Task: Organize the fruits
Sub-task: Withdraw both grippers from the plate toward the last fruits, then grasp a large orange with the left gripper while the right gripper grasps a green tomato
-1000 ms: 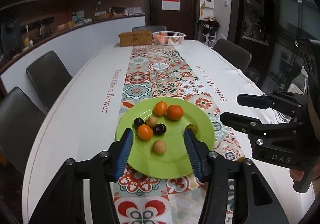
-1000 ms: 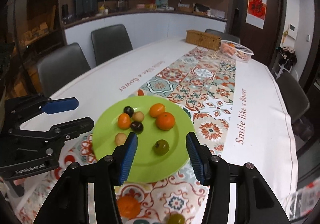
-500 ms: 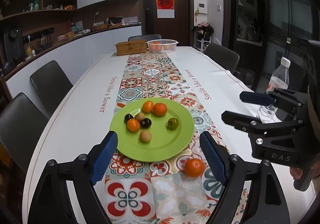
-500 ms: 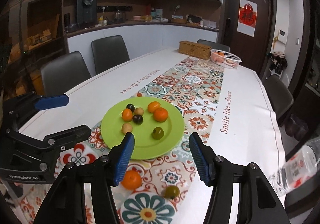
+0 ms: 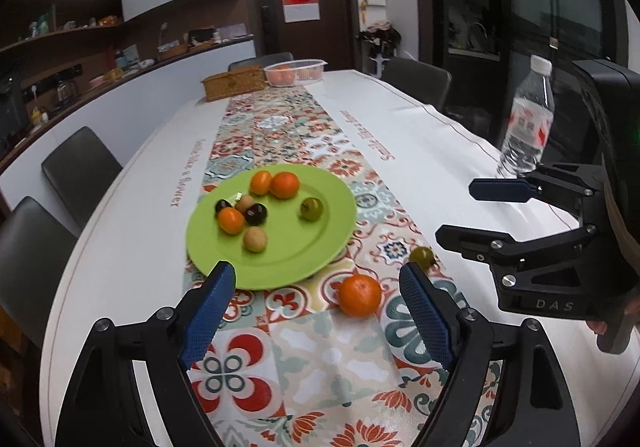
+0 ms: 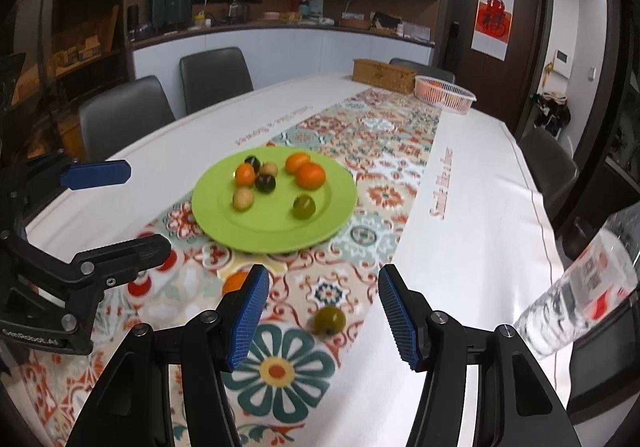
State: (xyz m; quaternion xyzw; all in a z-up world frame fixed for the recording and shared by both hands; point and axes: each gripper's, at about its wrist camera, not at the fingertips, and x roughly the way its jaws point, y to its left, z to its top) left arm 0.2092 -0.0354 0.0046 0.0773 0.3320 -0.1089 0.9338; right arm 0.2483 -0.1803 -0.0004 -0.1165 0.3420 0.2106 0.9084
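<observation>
Inspector: Nearest the cameras, the left gripper [image 5: 316, 311] has its blue pads spread wide, with nothing between them. It hangs over the patterned runner [image 5: 328, 363].

Clerk: And the other one?

Inspector: The right gripper [image 6: 320, 307] has its pads apart too, less widely, and nothing is pinched. Each gripper appears side-on in the other's view, jaws parted there as well.

Clerk: Where is the loose fruit?

Inspector: Two pieces lie on the runner, off the plate. An orange mandarin [image 5: 360, 295] sits just beyond the left gripper's pads, nearer the right-hand pad. A small green fruit [image 6: 329, 320] lies in front of the right gripper's fingers, on the runner's edge towards the white cloth. Neither is touched.

Clerk: Next out?

Inspector: A lime-green plate [image 5: 316, 251] rests on the runner beyond both pieces. It carries three orange fruits, two dark ones, two pale brown ones and one green one, clustered towards its far left, the green one apart.

Clerk: To the side?

Inspector: A clear water bottle [image 5: 526, 119] stands upright on the white tablecloth [image 5: 420, 135], at the right edge.

Clerk: And the far end?

Inspector: A wicker box [image 5: 234, 87] and, beside it, a white basket [image 5: 296, 73] holding orange fruit. Grey chairs [image 5: 80, 167] line the table.
</observation>
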